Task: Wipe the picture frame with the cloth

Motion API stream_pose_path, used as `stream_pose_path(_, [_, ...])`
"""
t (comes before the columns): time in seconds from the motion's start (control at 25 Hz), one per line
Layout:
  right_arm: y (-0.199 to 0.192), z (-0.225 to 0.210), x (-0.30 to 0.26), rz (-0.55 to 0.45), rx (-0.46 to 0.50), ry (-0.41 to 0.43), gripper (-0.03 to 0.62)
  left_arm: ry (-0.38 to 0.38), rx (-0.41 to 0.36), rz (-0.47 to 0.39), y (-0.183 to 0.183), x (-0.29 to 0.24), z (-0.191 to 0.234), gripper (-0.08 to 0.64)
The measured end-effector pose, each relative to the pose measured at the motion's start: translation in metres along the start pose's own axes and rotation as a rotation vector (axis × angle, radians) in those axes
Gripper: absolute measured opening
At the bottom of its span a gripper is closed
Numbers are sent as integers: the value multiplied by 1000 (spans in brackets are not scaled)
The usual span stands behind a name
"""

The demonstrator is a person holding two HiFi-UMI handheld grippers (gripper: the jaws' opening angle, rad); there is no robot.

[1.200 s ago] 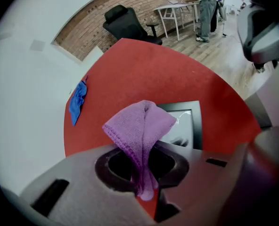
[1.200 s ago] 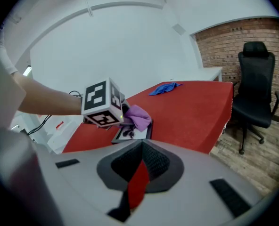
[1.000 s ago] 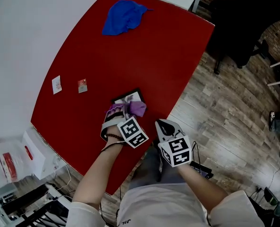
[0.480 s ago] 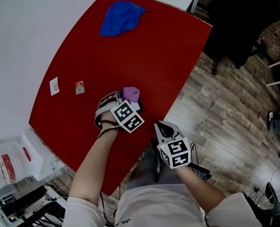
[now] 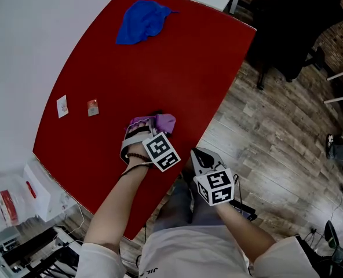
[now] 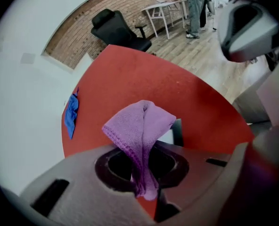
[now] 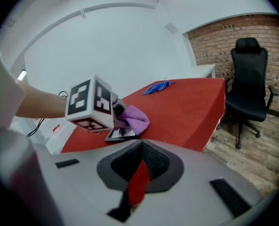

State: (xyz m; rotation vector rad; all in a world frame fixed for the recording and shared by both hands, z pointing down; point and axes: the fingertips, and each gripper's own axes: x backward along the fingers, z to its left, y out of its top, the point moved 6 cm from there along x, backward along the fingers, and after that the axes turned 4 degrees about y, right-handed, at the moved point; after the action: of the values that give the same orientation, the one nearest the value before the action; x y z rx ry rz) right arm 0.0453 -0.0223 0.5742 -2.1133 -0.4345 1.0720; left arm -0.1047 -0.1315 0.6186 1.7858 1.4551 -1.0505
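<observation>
My left gripper (image 5: 153,125) is shut on a purple cloth (image 5: 163,121) near the right front edge of the red table (image 5: 177,62). The left gripper view shows the cloth (image 6: 140,126) pinched between the jaws and bunched up over the picture frame (image 6: 176,132). The frame is almost hidden under cloth and gripper in the head view. In the right gripper view, the black picture frame (image 7: 120,134) lies flat under the cloth (image 7: 135,118) and the left gripper (image 7: 117,112). My right gripper (image 5: 201,157) is shut on nothing, off the table edge, close to the person's body.
A blue cloth (image 5: 141,21) lies at the table's far end. Two small cards (image 5: 62,105) (image 5: 92,106) sit near the left edge. A black office chair (image 5: 293,28) stands on the wood floor to the right. Bags and boxes (image 5: 21,196) lie on the floor at the left.
The left gripper pushed the purple cloth forward over the frame, covering it, then drew back slightly. The right gripper has stayed where it was.
</observation>
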Motion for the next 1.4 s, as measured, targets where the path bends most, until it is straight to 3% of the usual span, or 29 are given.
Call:
stream_pose_path(0.16, [5,2,-6,-4,8,13,5,-22,-52,-26,-2,18,-37,63])
stream_pose_path(0.32, [7,5,-10,-6,18,24,5,-22,-56,-32,-5,24,-48,63])
stream_pose_path(0.6, [3,4,-5,0,12,19,5,24,80,-2,-9,2,18,63])
stream_pose_path(0.8, [0,1,3,0,4,9,5,29,112,49,-13,-18,45,63])
stream_pose_path(1.16, [-1,-7,5,-7,-2,3,5,0,33,-15,-4,18,-41,63])
stream_pose_path(1.4, [3,-1,3,-8,20,16,5,15,80,-31,-9,19,-48,63])
